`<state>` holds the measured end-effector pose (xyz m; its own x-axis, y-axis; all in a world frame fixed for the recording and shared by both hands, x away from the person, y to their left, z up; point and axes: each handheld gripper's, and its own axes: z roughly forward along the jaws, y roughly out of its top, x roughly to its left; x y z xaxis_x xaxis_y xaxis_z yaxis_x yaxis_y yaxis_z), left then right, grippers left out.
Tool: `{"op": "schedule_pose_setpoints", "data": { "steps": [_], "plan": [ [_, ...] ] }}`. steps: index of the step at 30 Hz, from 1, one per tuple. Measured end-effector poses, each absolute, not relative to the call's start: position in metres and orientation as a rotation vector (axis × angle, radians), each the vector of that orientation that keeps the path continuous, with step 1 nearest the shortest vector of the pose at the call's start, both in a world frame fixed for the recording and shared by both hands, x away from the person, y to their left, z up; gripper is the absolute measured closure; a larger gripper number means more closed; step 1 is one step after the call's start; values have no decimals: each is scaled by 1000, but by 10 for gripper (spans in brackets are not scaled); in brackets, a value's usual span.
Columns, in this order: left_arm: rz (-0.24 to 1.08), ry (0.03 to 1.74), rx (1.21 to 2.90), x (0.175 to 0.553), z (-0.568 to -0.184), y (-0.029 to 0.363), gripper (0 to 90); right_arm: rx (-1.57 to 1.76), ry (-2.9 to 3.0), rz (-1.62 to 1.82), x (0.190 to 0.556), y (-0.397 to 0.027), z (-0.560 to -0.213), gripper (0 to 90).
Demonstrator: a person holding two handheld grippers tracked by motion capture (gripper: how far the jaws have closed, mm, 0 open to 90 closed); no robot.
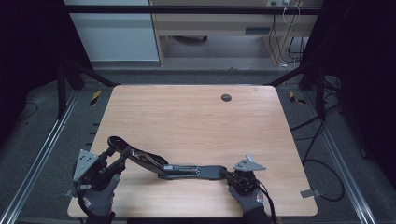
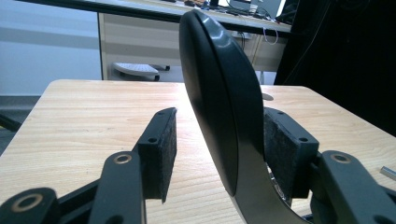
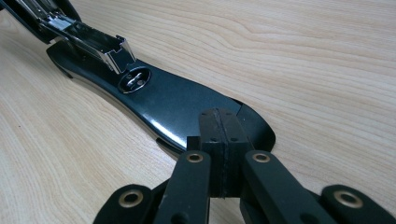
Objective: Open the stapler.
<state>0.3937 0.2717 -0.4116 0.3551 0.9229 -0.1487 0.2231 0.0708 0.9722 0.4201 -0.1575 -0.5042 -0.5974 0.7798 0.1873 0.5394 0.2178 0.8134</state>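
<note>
On the table (image 1: 196,116) there is one stapler (image 1: 187,170), opened flat, near 6 o'clock of the tabletop. It counts as one thing with two parts: one top arm (image 2: 219,93) and one base (image 3: 177,107). There are two grippers, the left gripper (image 1: 114,156) at 8 o'clock and the right gripper (image 1: 229,175) at 5 o'clock. One round dark cap (image 1: 226,97) sits at 12 o'clock.

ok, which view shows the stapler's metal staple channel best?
Right gripper view: the staple channel is close and sharp above the stapler base. High view shows it small and dark. Left gripper view shows the stapler's black top handle instead.
</note>
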Motion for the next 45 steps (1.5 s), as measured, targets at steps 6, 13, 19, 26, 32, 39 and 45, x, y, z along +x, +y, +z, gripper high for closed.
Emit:
{"op": "schedule_pose_setpoints", "data": {
  "steps": [6,13,19,26,32,39,45],
  "plan": [
    [761,1088,1461,389,-409,271,428,1232,2203,1357,418,-161,-500,896],
    [778,1071,1486,384,-405,271,358,1226,2206,1356,417,-162,-500,888],
    [769,1083,1515,381,-407,274,314,1223,2206,1354,417,-162,-500,882],
    [765,1090,1548,376,-414,278,290,1224,2193,1343,416,-164,-499,868],
    [756,1102,1574,371,-425,282,282,1217,2179,1344,416,-169,-498,863],
    [712,1146,1610,371,-437,287,261,1222,2165,1341,416,-173,-495,872],
    [712,1158,1650,372,-446,287,260,1248,2144,1331,416,-181,-490,900]
  ]
}}
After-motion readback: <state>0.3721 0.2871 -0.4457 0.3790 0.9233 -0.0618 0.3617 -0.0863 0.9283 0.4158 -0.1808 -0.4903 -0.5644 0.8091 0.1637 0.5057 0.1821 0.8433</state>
